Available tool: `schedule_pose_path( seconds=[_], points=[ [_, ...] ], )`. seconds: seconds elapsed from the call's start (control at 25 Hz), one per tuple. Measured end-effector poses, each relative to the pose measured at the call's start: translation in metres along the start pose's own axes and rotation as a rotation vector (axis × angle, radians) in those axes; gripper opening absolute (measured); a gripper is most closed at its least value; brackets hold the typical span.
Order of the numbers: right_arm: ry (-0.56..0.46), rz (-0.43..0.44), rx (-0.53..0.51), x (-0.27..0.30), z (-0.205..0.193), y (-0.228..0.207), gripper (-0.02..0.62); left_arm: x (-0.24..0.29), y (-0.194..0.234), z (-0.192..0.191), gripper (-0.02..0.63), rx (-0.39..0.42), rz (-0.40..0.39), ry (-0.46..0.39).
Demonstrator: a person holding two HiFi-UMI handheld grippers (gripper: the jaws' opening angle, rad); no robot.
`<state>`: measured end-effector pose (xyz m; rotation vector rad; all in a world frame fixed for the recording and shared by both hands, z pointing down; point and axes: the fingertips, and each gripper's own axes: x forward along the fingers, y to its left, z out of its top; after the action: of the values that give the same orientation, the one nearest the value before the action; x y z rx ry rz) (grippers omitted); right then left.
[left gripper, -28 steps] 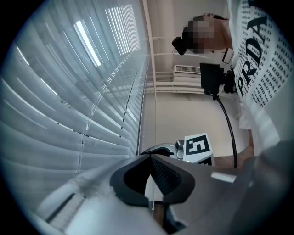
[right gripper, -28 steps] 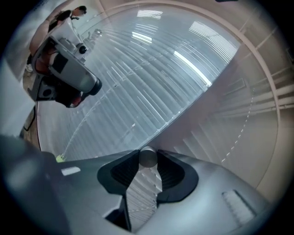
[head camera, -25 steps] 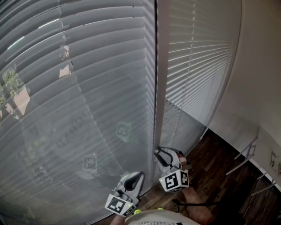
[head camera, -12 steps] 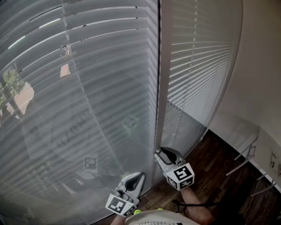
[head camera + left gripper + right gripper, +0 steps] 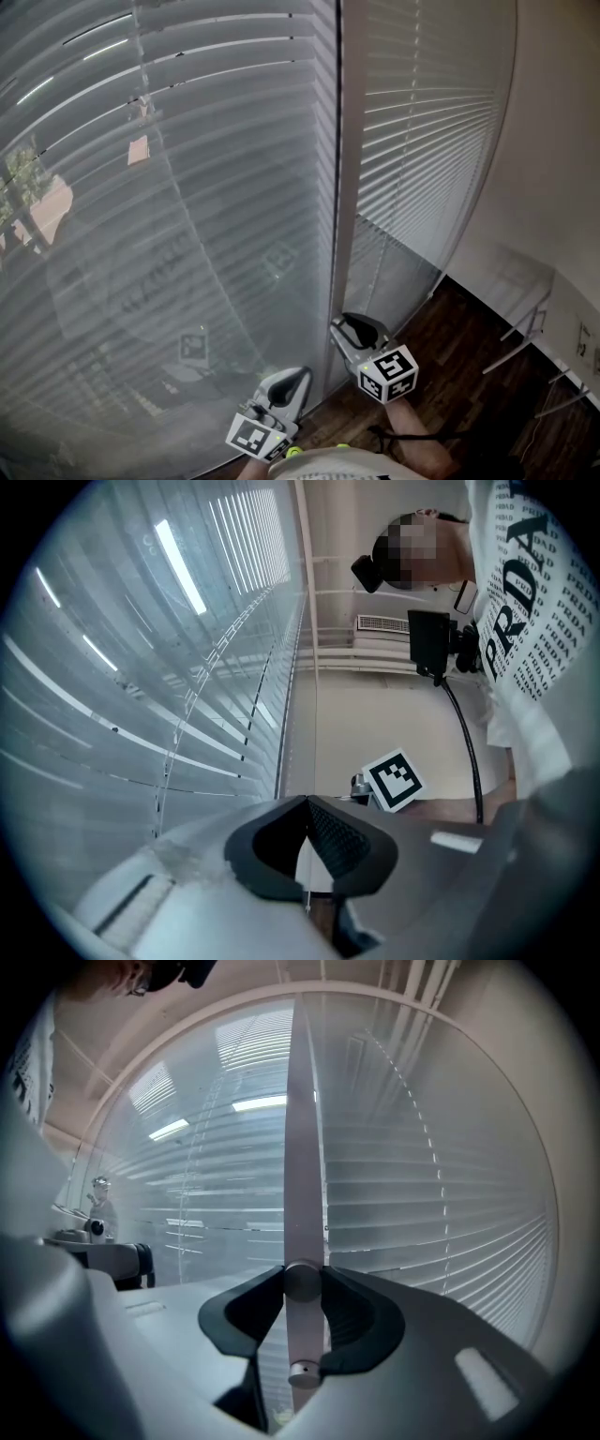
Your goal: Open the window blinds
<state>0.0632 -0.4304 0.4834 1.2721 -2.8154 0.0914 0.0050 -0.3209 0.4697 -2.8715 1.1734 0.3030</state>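
Observation:
Two grey slatted blinds hang side by side: a wide left blind (image 5: pixel 187 234) and a narrower right blind (image 5: pixel 422 122), with a pale upright frame post (image 5: pixel 345 187) between them. My right gripper (image 5: pixel 349 328) points level at that post and is shut on the pale tilt wand (image 5: pixel 302 1330), which hangs upright between its jaws (image 5: pixel 302 1283); the wand's round end cap shows just below. My left gripper (image 5: pixel 291 377) sits lower left, close to the left blind, its jaw tips meeting (image 5: pixel 306 803). The slats let thin light through, and a tree and building show faintly outside.
Dark wood floor (image 5: pixel 469 337) runs along the foot of the window. A white wall (image 5: pixel 553 141) closes the right side, with a white metal-legged piece (image 5: pixel 534 319) by it. A person in a printed shirt (image 5: pixel 525 621) and a black cable (image 5: pixel 464 742) stand behind the grippers.
The right gripper has rolled about its own axis with the wand in it; its marker cube now shows a different tilt. Thin gaps have appeared between the left blind's upper slats. The left gripper stayed put.

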Motion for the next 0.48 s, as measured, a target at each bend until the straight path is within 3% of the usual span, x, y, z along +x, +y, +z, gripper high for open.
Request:
schedule_pose_path(
  seconds=[0.24, 0.48],
  points=[
    [0.037, 0.006, -0.094, 0.0005, -0.0009, 0.0014, 0.123, -0.0010, 0.0011, -0.0007, -0.009, 0.007, -0.006, 0.007],
    [0.117, -0.021, -0.356, -0.0038, 0.0032, 0.0090, 0.124, 0.0014, 0.0033, 0.0055, -0.009, -0.013, 0.004, -0.014]
  ],
)
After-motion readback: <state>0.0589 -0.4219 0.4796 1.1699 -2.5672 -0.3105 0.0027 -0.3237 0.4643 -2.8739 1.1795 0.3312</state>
